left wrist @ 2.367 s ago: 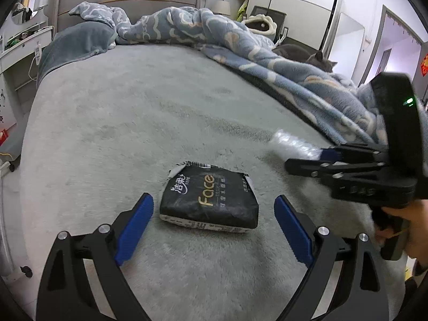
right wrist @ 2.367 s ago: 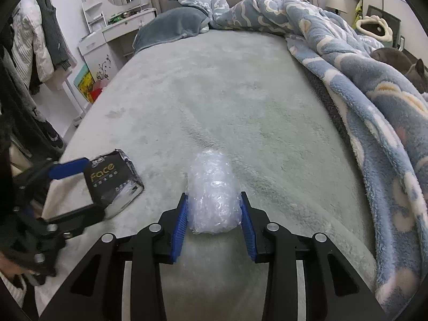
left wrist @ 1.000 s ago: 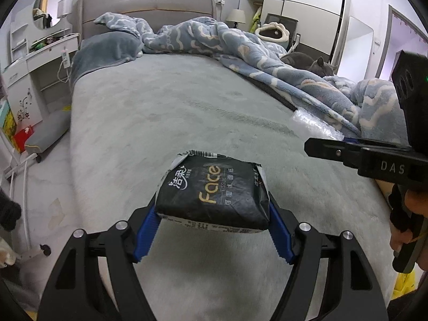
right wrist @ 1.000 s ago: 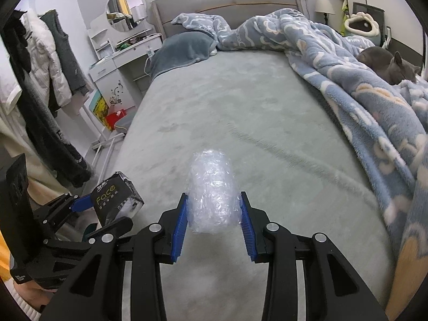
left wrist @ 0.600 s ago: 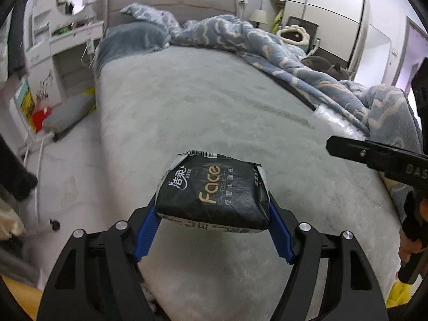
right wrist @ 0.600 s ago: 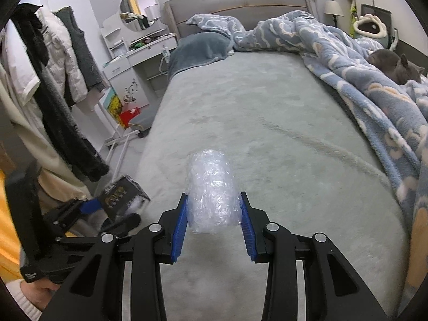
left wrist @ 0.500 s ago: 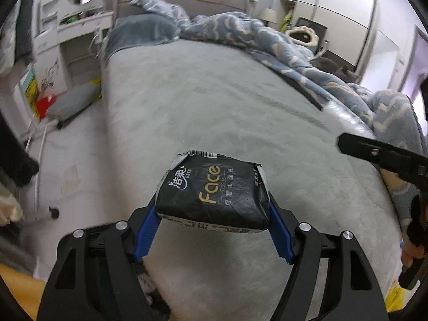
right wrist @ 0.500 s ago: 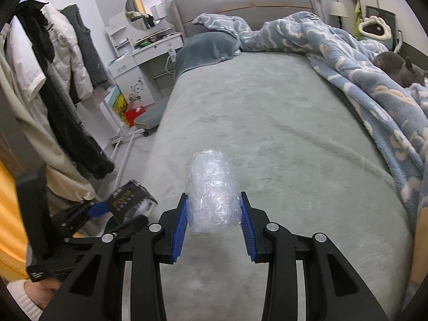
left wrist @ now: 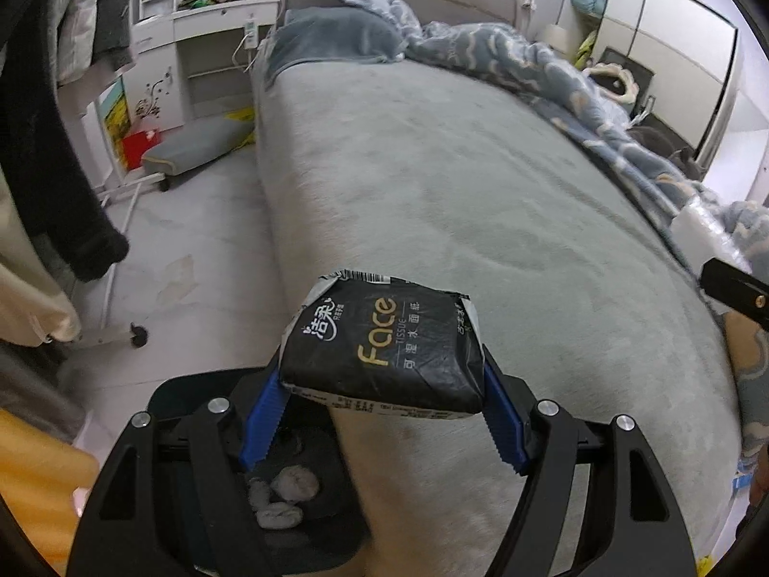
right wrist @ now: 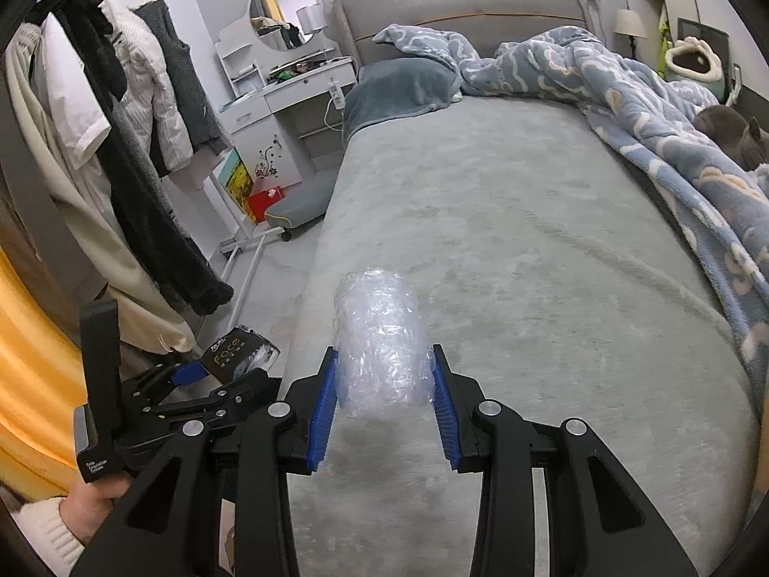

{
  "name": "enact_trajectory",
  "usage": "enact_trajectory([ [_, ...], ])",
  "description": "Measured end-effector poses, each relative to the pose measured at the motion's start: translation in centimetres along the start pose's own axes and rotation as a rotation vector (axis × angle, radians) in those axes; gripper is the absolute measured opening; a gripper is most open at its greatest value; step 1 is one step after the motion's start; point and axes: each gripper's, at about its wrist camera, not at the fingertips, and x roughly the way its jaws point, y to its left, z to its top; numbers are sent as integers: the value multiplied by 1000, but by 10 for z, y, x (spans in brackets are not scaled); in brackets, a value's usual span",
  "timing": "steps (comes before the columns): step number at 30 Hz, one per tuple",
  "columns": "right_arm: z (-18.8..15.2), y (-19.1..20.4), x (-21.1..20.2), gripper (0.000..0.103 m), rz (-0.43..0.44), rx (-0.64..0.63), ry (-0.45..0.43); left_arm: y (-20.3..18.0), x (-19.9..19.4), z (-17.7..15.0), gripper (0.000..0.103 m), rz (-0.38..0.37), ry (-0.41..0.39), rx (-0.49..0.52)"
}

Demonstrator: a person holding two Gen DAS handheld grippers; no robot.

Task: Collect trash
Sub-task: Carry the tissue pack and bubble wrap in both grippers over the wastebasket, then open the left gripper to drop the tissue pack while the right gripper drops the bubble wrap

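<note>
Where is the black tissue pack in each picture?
Left wrist view: black tissue pack sits low in the middle, pinched in the left claw.
Right wrist view: the pack is small, lower left, beside the bed's edge.
Shared landmark: the white dressing table.

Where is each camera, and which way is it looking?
Left wrist: sits on the left hand-held gripper, looking down past its black tissue pack at the bed edge and a dark bin.
Right wrist: sits on the right hand-held gripper, looking along the bed past its bubble wrap roll; a hand shows.
Both show: the bed, tissue pack, bubble wrap roll.
</note>
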Motion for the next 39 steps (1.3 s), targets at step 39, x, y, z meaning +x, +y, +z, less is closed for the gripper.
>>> enact_trajectory([
  [39,-20,189,137,37,120,-254,199,163,33,-75,86,-36,413,-170],
])
